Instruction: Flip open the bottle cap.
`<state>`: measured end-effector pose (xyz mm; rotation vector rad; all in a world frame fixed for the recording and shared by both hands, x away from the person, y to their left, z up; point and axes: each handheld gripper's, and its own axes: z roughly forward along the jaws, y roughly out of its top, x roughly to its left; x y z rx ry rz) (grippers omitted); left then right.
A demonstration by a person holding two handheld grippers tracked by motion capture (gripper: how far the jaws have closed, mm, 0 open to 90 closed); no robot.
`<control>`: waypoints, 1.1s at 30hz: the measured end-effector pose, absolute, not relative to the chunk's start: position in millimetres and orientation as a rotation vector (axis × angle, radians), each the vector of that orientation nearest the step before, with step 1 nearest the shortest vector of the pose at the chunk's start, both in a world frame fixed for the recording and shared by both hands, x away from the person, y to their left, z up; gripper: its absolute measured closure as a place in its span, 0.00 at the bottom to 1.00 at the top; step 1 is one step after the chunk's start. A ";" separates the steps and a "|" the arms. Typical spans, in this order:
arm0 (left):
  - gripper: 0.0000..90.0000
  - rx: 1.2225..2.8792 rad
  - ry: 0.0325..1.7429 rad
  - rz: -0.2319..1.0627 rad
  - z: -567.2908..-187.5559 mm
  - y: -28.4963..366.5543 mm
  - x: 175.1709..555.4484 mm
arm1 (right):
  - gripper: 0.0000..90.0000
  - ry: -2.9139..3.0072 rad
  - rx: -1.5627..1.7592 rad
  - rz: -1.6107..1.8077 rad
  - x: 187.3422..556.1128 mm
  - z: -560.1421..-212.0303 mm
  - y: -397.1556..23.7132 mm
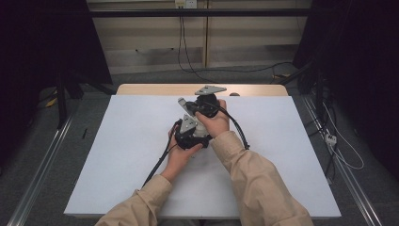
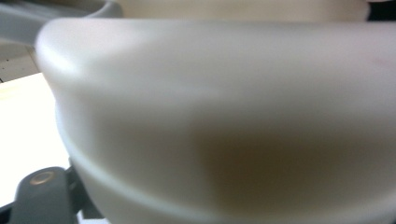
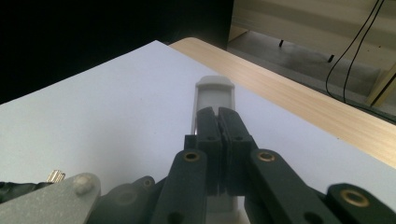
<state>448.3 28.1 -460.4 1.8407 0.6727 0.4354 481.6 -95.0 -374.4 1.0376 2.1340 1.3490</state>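
A person in tan sleeves worked two hand-held grippers close together over the middle of a white table; the left gripper sat nearer the person, the right gripper just beyond it, the two touching or nearly so, with black cables trailing back towards the forearms. In the right gripper view, the black jaws stood pressed together, and a small pale grey plastic piece, upright and flat-topped, rose directly past their tips; whether the pads actually pinched it could not be told from that angle, though the piece also showed below the jaws, so it ran between or behind them. In the left gripper view, a blurred cream-white rounded plastic object sat hard against the camera, too close to identify; one grey jaw link showed at the lower left, and whether those jaws stood apart or together could not be told. The table's wooden edge lay beyond the white surface, with cables on the floor behind.
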 end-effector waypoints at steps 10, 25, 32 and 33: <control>0.10 1.876 0.684 0.406 -459.7 31.6 447.5 | 0.88 2.097 1.017 1.364 473.9 -367.2 -100.6; 0.08 1.904 0.698 0.406 -452.2 54.0 433.8 | 0.47 2.026 1.033 1.450 447.3 -360.8 -124.0; 0.07 1.894 0.704 0.376 -441.0 75.0 423.7 | 0.28 2.020 1.016 1.486 430.1 -364.0 -133.4; 0.06 1.900 0.697 0.373 -440.2 78.1 422.1 | 0.26 2.021 1.008 1.489 427.1 -364.6 -134.9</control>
